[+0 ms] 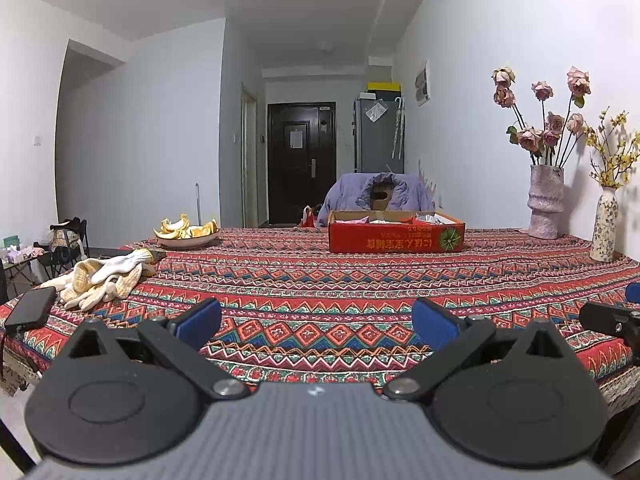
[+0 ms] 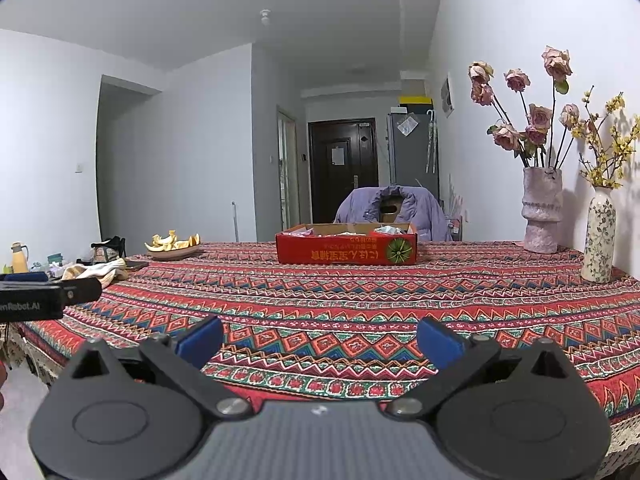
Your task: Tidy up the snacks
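Observation:
A shallow red cardboard box (image 1: 396, 236) (image 2: 346, 249) holding snack packets stands at the far side of the table, on a red patterned cloth (image 1: 320, 280) (image 2: 340, 300). My left gripper (image 1: 316, 320) hovers open over the near edge of the table, with nothing between its blue pads. My right gripper (image 2: 320, 342) is open too, empty, and also well short of the box. Each gripper shows at the edge of the other's view.
A plate of orange peels (image 1: 186, 232) (image 2: 173, 245) sits far left. White work gloves (image 1: 100, 280) and a black phone (image 1: 32, 308) lie near the left edge. Two vases with flowers (image 1: 546, 204) (image 2: 599, 236) stand at the right by the wall. A chair with a purple jacket (image 1: 376, 196) is behind the box.

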